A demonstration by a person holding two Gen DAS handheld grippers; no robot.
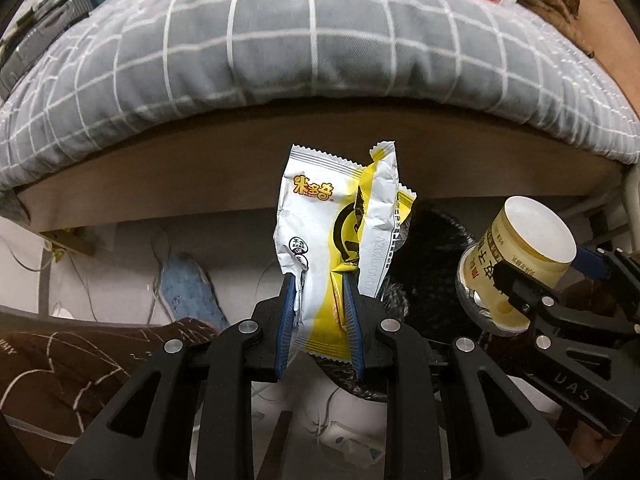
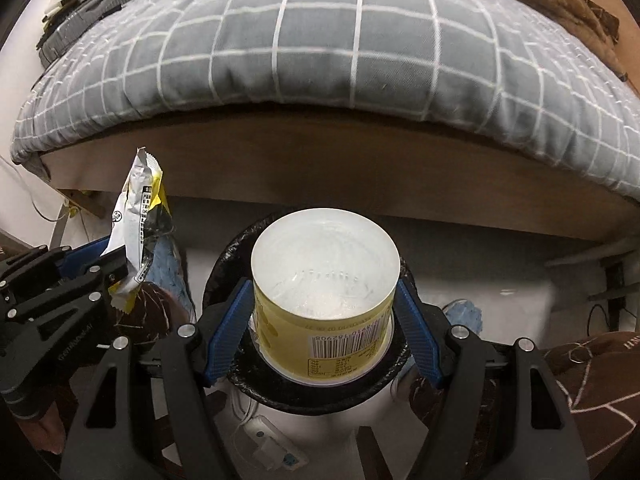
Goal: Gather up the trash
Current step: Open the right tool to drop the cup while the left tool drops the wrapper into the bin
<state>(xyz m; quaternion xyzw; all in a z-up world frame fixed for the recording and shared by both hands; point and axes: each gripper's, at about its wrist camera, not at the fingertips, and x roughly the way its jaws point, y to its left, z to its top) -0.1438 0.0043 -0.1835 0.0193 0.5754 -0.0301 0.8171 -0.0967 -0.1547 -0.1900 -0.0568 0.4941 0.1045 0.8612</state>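
Observation:
My left gripper is shut on a crumpled white and yellow snack wrapper, which stands up between the blue pads. It also shows in the right wrist view, held by the left gripper. My right gripper is shut on a yellow plastic cup, bottom facing the camera, held directly above a bin lined with a black bag. In the left wrist view the cup is at the right, and the black bin bag lies behind the wrapper.
A bed with a grey checked quilt and a wooden side board fills the background. Blue slippers, cables and a white power strip lie on the floor. Brown patterned fabric is at the lower sides.

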